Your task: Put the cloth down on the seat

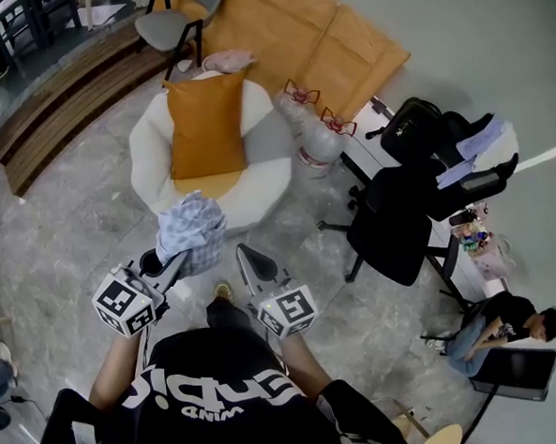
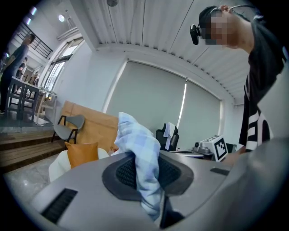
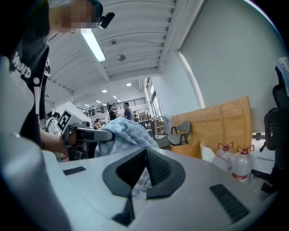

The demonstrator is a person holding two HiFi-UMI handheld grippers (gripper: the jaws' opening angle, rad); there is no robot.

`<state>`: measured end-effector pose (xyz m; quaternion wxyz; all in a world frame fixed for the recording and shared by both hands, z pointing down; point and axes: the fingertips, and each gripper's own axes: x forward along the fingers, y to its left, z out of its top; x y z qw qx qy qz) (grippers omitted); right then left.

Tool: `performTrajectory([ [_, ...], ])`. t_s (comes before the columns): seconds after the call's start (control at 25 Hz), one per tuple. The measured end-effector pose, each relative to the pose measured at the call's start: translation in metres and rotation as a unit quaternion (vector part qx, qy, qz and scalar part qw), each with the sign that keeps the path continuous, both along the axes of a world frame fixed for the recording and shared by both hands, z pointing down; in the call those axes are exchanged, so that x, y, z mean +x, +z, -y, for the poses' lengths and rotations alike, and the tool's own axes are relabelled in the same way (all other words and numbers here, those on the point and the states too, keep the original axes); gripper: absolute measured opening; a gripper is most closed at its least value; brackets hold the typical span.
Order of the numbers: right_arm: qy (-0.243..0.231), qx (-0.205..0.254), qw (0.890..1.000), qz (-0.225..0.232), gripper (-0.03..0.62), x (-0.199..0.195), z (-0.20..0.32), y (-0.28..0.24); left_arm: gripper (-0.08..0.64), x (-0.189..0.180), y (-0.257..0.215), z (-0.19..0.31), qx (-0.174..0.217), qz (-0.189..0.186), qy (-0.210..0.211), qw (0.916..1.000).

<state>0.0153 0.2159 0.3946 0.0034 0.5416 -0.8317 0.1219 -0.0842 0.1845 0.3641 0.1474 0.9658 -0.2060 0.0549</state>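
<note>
A blue-and-white checked cloth [image 1: 192, 229] is bunched up in my left gripper [image 1: 172, 262], which is shut on its lower end. In the left gripper view the cloth [image 2: 137, 149] stands up between the two dark pads. The white round seat [image 1: 152, 158] with an orange cushion [image 1: 206, 127] lies just beyond the cloth, and it also shows low at the left in the left gripper view as the seat [image 2: 56, 164]. My right gripper [image 1: 243, 254] is to the right of the cloth, shut and holding nothing. In its own view the cloth [image 3: 124, 133] hangs beyond the right gripper [image 3: 143, 155].
Two large water bottles [image 1: 312, 139] stand on the floor to the right of the seat. A black office chair [image 1: 399, 209] with clothes on it is further right. A grey chair [image 1: 172, 26] and a cardboard sheet [image 1: 323, 35] are behind. A person [image 1: 501, 329] sits at the lower right.
</note>
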Motion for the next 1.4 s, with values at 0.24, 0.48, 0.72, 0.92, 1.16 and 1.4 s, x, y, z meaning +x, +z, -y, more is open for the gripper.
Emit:
performTrajectory([
  [0.24, -0.021, -0.005, 1.000, 0.008, 0.018, 0.032, 0.026, 0.005, 0.071, 0.028, -0.005, 0.029, -0.007, -0.011, -0.026, 0.9996],
  [0.48, -0.044, -0.007, 0.999, 0.016, 0.020, 0.042, 0.047, 0.004, 0.071, 0.038, -0.019, 0.044, -0.010, -0.004, -0.050, 0.9987],
  [0.72, -0.057, -0.009, 0.998, 0.023, 0.020, 0.042, 0.069, 0.005, 0.071, 0.035, -0.016, 0.064, -0.007, -0.008, -0.061, 0.9981],
  [0.92, -0.058, -0.013, 0.998, 0.021, 0.020, 0.049, 0.090, 0.005, 0.071, 0.042, -0.013, 0.087, -0.011, -0.014, -0.059, 0.9981],
  [1.16, -0.055, -0.015, 0.998, 0.020, 0.020, 0.057, 0.138, -0.002, 0.071, 0.055, -0.023, 0.134, -0.019, -0.014, -0.051, 0.9984],
  [1.4, -0.054, -0.025, 0.998, 0.018, 0.020, 0.055, 0.194, -0.003, 0.071, 0.055, -0.016, 0.191, -0.036, -0.013, -0.044, 0.9983],
])
